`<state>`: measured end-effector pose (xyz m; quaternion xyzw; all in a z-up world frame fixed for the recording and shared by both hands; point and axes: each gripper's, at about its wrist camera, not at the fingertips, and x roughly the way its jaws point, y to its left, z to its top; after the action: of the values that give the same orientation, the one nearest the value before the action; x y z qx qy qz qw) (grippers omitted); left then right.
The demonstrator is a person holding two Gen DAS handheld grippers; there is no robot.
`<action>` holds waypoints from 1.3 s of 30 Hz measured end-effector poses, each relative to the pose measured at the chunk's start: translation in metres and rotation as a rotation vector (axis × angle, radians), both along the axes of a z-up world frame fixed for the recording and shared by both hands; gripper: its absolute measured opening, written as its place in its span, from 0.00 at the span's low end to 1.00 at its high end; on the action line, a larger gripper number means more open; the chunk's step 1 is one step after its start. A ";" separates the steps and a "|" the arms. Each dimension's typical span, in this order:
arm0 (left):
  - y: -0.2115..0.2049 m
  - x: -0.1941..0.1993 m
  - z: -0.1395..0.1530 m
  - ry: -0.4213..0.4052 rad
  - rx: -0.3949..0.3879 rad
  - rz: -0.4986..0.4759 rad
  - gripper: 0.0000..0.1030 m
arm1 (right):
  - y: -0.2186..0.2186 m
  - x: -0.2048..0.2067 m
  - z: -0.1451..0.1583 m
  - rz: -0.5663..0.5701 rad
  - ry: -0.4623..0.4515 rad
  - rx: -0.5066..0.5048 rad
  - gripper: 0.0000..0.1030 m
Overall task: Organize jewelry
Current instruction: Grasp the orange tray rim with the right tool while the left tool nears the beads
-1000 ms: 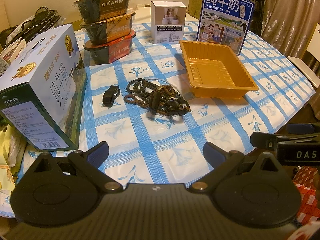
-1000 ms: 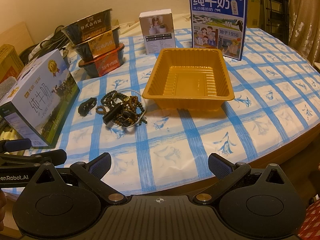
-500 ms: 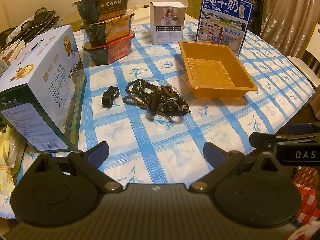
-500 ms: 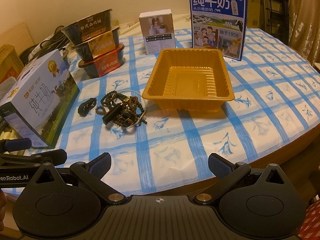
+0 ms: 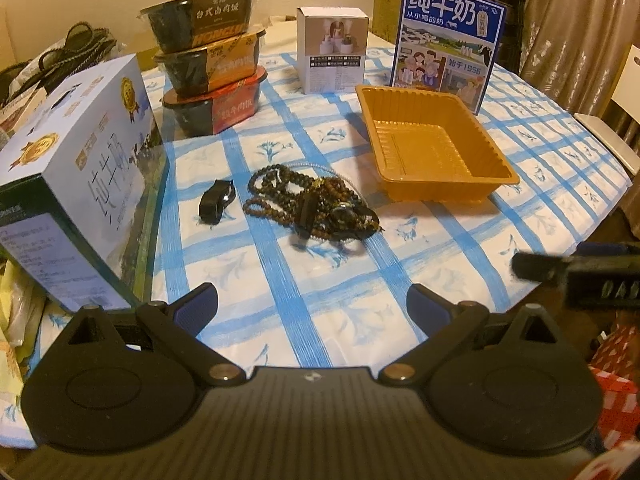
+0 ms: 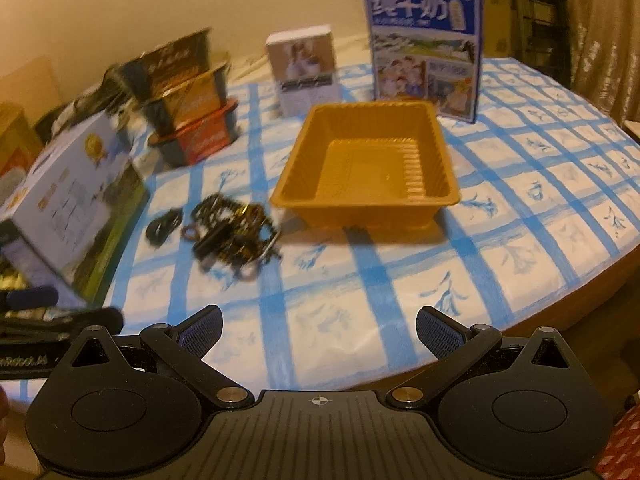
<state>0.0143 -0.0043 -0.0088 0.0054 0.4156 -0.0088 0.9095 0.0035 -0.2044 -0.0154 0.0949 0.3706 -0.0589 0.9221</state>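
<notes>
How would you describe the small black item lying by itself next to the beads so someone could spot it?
Start at the big pale milk carton lying on its side. Between it and the tangled pile of brown bead bracelets sits a small black clip-like piece. It lies alone, apart from the pile, solid rather than beaded.

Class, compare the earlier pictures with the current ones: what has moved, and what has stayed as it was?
The right gripper has begun moving: its view is now motion-blurred and the scene sits shifted in it, the orange tray lower and further right. In the left wrist view its tip has dropped lower. Nothing was grasped or released. The left gripper stays open, and the bead jewelry pile, the small black item and the boxes lie unmoved.
</notes>
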 end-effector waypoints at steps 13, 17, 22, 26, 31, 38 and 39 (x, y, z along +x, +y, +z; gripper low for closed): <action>0.006 0.046 -0.044 -0.046 0.060 0.038 0.98 | -0.078 0.016 -0.037 -0.205 -0.149 0.138 1.00; 0.011 0.060 -0.056 -0.044 0.056 0.052 0.98 | -0.085 0.026 -0.047 -0.218 -0.178 0.126 1.00; 0.011 0.073 -0.066 -0.055 0.061 0.058 0.97 | -0.097 0.040 -0.059 -0.239 -0.233 0.144 0.99; 0.010 0.085 -0.072 -0.057 0.055 0.061 0.95 | -0.104 0.054 -0.068 -0.258 -0.281 0.123 0.83; 0.007 0.100 -0.079 -0.074 0.059 0.061 0.95 | -0.115 0.071 -0.079 -0.330 -0.376 0.098 0.75; 0.005 0.117 -0.087 -0.076 0.047 0.057 0.94 | -0.133 0.094 -0.102 -0.421 -0.444 0.128 0.54; 0.005 0.119 -0.088 -0.075 0.046 0.056 0.94 | -0.134 0.097 -0.104 -0.428 -0.452 0.132 0.54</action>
<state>0.1336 0.0007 -0.0969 0.0152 0.3814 0.0264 0.9239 0.1001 -0.3388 -0.1198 0.2410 0.1309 -0.2050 0.9395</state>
